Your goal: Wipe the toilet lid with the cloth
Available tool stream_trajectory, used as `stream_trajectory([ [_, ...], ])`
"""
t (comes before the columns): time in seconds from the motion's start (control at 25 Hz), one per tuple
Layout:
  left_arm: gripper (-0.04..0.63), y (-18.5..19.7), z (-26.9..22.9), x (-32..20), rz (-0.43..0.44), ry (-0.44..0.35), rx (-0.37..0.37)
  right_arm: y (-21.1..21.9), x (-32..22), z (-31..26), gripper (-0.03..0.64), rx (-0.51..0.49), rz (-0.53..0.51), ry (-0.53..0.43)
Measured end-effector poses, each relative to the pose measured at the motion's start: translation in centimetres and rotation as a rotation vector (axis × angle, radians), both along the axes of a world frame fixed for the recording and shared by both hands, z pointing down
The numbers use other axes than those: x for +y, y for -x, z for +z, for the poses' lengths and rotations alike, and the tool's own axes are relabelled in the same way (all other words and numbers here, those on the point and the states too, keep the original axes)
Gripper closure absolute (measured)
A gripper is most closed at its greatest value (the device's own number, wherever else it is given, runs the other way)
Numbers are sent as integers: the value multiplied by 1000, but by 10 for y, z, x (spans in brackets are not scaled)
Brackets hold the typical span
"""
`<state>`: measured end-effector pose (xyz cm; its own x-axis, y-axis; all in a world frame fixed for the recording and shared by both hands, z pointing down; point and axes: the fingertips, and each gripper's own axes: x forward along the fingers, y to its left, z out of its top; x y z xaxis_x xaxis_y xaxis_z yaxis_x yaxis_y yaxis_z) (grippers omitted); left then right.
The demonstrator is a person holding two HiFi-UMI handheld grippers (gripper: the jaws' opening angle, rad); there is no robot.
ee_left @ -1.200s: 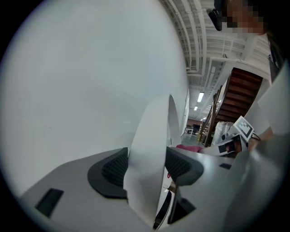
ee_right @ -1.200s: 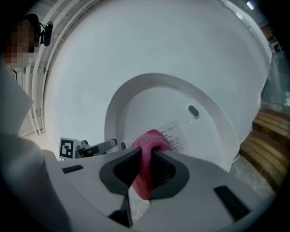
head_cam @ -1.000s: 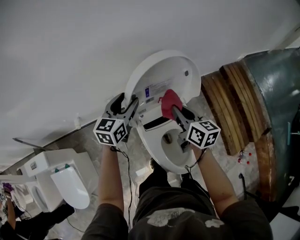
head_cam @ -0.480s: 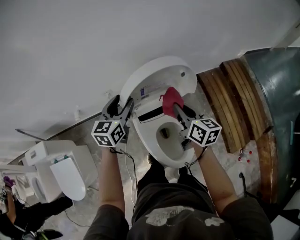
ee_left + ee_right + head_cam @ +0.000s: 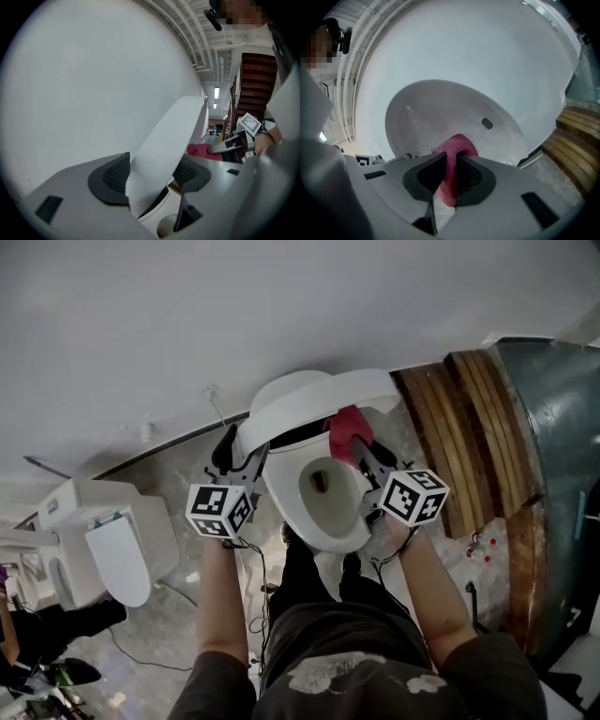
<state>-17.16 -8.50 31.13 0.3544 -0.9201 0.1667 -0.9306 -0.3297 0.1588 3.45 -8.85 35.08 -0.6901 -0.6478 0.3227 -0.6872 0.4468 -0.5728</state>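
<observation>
The left gripper (image 5: pixel 151 174) has its jaws closed on the left edge of the raised toilet lid (image 5: pixel 323 393), which looks stiff, smooth and probably slippery. The right gripper (image 5: pixel 449 176) pinches the soft red cloth (image 5: pixel 457 144) at its fold, close to the lid's inner face.

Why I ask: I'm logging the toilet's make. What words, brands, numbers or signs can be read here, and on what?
None can be read.
Left cube, on the left hand-held gripper: square black-and-white markers, no letters.
Right cube, on the right hand-held gripper: the same.
Toilet lid: tiny reddish marks beside the cloth in the right gripper view, too small to read.
</observation>
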Motion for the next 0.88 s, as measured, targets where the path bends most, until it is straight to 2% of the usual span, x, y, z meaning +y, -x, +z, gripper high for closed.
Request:
stream_trajectory([
  [0.28, 327, -17, 13, 32, 2, -20, -83, -15, 31, 28, 568, -3, -35, 56],
  [0.56, 327, -32, 31, 66, -39, -52, -161, -23, 51, 42, 568, 8, -93, 53],
  [0.64, 327, -34, 37, 77, -80, -42, -138, -24, 58, 46, 568, 13, -114, 47],
  [0.76, 327, -37, 42, 91, -156, -39, -59, -27, 69, 52, 568, 18, -142, 42],
  [0.88, 327, -44, 44, 103, -175, -33, -53, -34, 82, 56, 568, 17, -158, 47],
])
